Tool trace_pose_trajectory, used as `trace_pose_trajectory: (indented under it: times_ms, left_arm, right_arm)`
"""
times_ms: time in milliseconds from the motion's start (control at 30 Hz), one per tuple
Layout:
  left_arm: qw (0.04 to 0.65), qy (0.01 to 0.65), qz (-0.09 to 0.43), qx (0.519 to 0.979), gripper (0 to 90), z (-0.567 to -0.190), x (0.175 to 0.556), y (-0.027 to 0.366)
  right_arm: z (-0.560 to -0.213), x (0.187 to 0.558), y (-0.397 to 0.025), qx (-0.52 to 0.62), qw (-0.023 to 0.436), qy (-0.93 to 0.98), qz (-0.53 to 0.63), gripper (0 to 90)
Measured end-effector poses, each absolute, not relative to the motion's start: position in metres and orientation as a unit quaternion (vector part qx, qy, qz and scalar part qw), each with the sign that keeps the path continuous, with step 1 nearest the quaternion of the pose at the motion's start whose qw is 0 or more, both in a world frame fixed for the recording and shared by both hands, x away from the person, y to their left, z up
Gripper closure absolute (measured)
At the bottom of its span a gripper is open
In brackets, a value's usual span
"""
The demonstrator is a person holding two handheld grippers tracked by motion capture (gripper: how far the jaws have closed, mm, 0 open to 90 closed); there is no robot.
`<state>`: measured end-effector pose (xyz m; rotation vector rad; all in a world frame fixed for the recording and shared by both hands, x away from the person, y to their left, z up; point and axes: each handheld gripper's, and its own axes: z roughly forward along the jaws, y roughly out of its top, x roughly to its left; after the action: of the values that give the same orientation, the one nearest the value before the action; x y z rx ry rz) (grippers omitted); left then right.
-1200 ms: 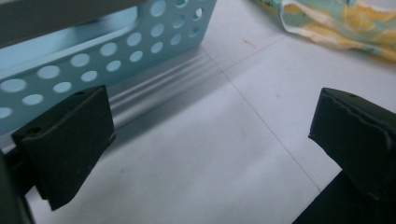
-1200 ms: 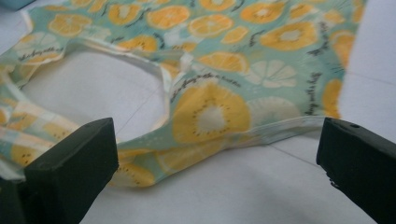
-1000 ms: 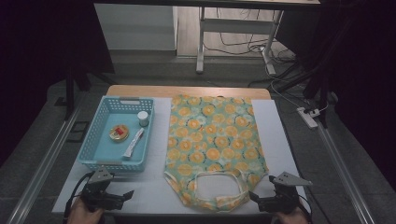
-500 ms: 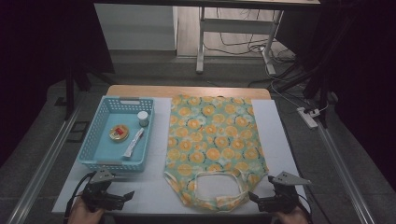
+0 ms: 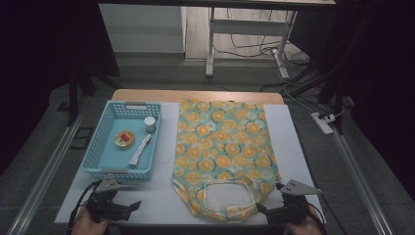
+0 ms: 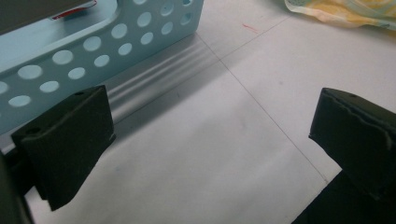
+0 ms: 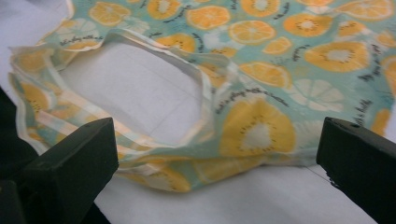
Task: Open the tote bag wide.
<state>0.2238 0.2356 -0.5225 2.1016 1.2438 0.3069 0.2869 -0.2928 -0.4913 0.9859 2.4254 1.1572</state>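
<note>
1. We see the garment (image 5: pixel 224 152) lying flat on the white table cover (image 5: pixel 293 142), its long axis running from the near edge towards the far edge, with its neck opening (image 5: pixel 227 193) at our end.
2. It is thin, soft cloth, teal with orange citrus slices and small black lettering; a pale band edges the opening, and the near hem is rumpled into loose folds.
3. Our right gripper (image 5: pixel 266 211) sits low at the near edge, just beside the garment's near right corner. In the right gripper view the jaws stand wide apart, holding nothing, and the rumpled hem and opening lie just ahead of them, roughly between their lines.
4. Our left gripper (image 5: pixel 132 205) rests at the near left, well apart from the garment. Its jaws are likewise spread and empty over bare cover, with the garment at the far upper right of the left gripper view.
5. The light blue perforated plastic basket (image 5: pixel 95 161) stands just ahead of the left gripper, left of the garment.
</note>
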Motion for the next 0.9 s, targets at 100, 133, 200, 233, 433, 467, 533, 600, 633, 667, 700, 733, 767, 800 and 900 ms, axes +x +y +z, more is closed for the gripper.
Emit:
trace_pose_trajectory:
  times_ms: [100,133,200,233,433,467,533,600,633,667,700,733,767,800,900]
  left_arm:
    - [0.332,0.476,0.117,0.806,0.0,-0.523,0.224,0.235]
    - [0.333,0.476,0.117,0.805,0.0,-0.523,0.224,0.235]
    - [0.333,0.476,0.118,0.805,0.0,-0.523,0.224,0.235]
    - [0.333,0.474,0.119,0.806,0.0,-0.523,0.224,0.235]
    - [0.33,0.472,0.12,0.808,0.0,-0.523,0.224,0.234]
    - [0.331,0.472,0.12,0.808,0.0,-0.523,0.224,0.234]
    - [0.332,0.473,0.119,0.808,0.0,-0.523,0.224,0.235]
    - [0.332,0.474,0.119,0.807,0.0,-0.523,0.224,0.234]
    - [0.332,0.474,0.119,0.807,0.0,-0.523,0.224,0.234]
    - [0.332,0.473,0.119,0.807,0.0,-0.523,0.224,0.234]
    - [0.332,0.473,0.119,0.808,0.0,-0.523,0.224,0.234]
    - [0.332,0.472,0.119,0.808,0.0,-0.523,0.224,0.234]
    - [0.333,0.473,0.119,0.807,0.0,-0.523,0.224,0.234]
    - [0.332,0.472,0.119,0.808,0.0,-0.523,0.224,0.234]
    - [0.332,0.472,0.119,0.808,0.0,-0.523,0.224,0.234]
  right_arm:
    - [-0.489,0.287,-0.288,0.334,0.138,0.843,0.398,0.0]
    - [-0.488,0.287,-0.287,0.331,0.138,0.844,0.398,0.0]
    - [-0.487,0.287,-0.283,0.326,0.132,0.847,0.399,0.0]
    - [-0.487,0.287,-0.283,0.326,0.132,0.847,0.399,0.0]
    - [-0.485,0.286,-0.266,0.311,0.128,0.859,0.386,0.0]
    - [-0.485,0.286,-0.264,0.309,0.127,0.86,0.385,0.0]
    - [-0.484,0.285,-0.255,0.295,0.12,0.867,0.383,0.0]
    - [-0.484,0.285,-0.252,0.291,0.117,0.869,0.383,0.0]
    - [-0.484,0.286,-0.246,0.288,0.112,0.871,0.383,0.0]
    - [-0.485,0.287,-0.243,0.286,0.11,0.872,0.382,0.0]
    - [-0.485,0.287,-0.243,0.286,0.11,0.872,0.382,0.0]
    - [-0.485,0.287,-0.24,0.283,0.106,0.874,0.381,0.0]
    - [-0.486,0.287,-0.237,0.279,0.103,0.876,0.379,0.0]
    - [-0.486,0.288,-0.234,0.274,0.102,0.879,0.377,0.0]
    - [-0.487,0.289,-0.224,0.264,0.1,0.884,0.372,0.0]
